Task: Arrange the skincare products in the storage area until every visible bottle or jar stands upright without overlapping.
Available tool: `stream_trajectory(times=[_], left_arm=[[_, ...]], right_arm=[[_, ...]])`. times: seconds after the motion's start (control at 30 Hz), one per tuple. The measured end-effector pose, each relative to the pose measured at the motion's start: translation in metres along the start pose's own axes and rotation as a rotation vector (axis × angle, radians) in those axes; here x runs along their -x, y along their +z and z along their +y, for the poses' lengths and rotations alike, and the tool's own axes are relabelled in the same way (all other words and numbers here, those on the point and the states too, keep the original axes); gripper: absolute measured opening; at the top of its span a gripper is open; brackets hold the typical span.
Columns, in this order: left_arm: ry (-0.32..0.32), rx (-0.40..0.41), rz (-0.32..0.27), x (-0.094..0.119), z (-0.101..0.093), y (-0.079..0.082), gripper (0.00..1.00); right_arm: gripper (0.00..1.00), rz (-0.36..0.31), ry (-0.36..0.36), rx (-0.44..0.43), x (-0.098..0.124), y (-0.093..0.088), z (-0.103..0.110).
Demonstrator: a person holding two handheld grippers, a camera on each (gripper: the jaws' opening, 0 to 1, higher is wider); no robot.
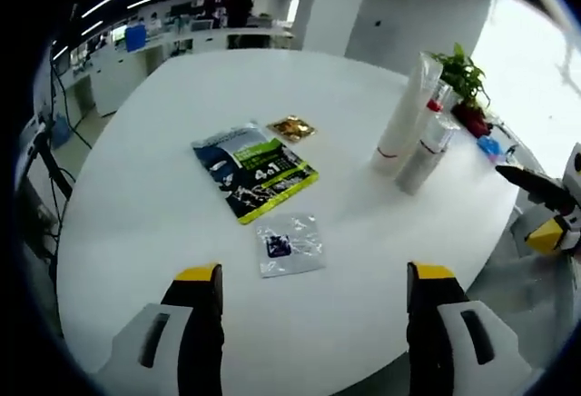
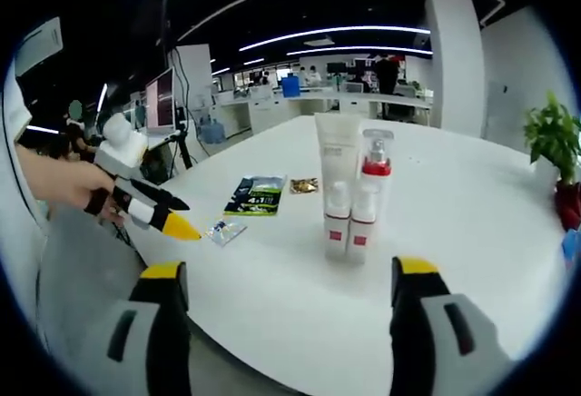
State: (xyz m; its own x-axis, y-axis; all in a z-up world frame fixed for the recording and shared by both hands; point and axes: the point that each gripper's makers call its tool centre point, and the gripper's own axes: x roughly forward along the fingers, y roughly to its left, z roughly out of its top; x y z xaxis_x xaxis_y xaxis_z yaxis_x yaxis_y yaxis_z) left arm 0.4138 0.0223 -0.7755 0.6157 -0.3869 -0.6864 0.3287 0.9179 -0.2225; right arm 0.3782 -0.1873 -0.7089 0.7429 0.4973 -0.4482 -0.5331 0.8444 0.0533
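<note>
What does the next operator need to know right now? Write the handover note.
Left gripper: open, empty, above the near table edge.
Right gripper: open, empty, facing the bottles.
Tall white tube, red-collared pump bottle and two small white bottles stand upright, bunched close together on the white table.
Three flat sachets lie apart from them: large blue-green one, small gold one, clear one.
Nothing gripped yet. Left: probably space out the bottles; sachets untouched.

Open-plan office: desks, monitor
</note>
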Motion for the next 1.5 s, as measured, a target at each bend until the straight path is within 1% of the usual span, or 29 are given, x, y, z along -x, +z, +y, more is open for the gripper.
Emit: stream_trajectory(times=[0.2,0.3,0.4,0.5,0.6,0.8,0.9,0.97,1.03,1.1,1.13,1.23,1.27,1.37,1.5], left_arm=[[-0.005,-0.03,-0.019,0.009,-0.003,-0.002,0.84],[-0.009,-0.055,-0.014,0.012,-0.003,-0.009,0.85],[-0.02,-0.047,-0.015,0.017,-0.004,-0.014,0.87],[-0.031,-0.043,-0.025,0.02,-0.005,-0.017,0.91],[-0.043,-0.051,-0.05,0.024,-0.005,-0.017,0.97],[-0.051,-0.05,-0.049,0.029,-0.001,-0.022,0.97],[-0.034,-0.047,-0.063,0.032,0.003,-0.022,0.97],[-0.007,-0.063,-0.089,0.034,0.008,-0.017,0.97],[-0.004,-0.052,-0.109,0.035,0.008,-0.012,0.97],[-0.005,-0.038,-0.103,0.034,0.007,-0.012,0.97],[0.004,-0.034,-0.077,0.033,0.009,-0.016,0.97],[0.012,-0.007,-0.057,0.031,0.012,-0.021,0.97],[0.005,-0.004,-0.046,0.03,0.011,-0.022,0.97],[0.009,-0.011,-0.044,0.029,0.011,-0.022,0.97],[0.012,-0.008,-0.043,0.025,0.01,-0.018,0.97]], right_arm=[[0.93,-0.002,-0.002,0.002,0.0,0.0,-0.001],[0.93,0.0,0.002,0.009,-0.001,-0.001,0.0],[0.94,-0.01,0.01,0.001,0.0,0.0,0.001],[0.94,-0.017,0.006,-0.013,0.0,0.001,-0.001],[0.94,-0.013,0.007,-0.011,0.0,0.0,-0.001],[0.93,0.002,0.01,0.007,-0.001,-0.002,0.001],[0.93,0.004,0.01,0.003,-0.001,-0.003,0.001],[0.93,0.006,0.009,-0.002,-0.001,-0.003,0.001],[0.92,0.007,0.009,-0.001,-0.001,-0.003,0.001],[0.92,0.008,0.008,-0.001,-0.002,-0.003,0.001],[0.92,0.011,0.007,-0.002,-0.002,-0.004,0.0],[0.92,0.01,0.007,-0.005,-0.002,-0.003,0.0],[0.92,0.012,0.007,-0.005,-0.002,-0.004,0.0],[0.92,0.013,0.008,-0.006,-0.003,-0.004,0.0],[0.92,0.016,0.009,-0.007,-0.003,-0.004,0.0]])
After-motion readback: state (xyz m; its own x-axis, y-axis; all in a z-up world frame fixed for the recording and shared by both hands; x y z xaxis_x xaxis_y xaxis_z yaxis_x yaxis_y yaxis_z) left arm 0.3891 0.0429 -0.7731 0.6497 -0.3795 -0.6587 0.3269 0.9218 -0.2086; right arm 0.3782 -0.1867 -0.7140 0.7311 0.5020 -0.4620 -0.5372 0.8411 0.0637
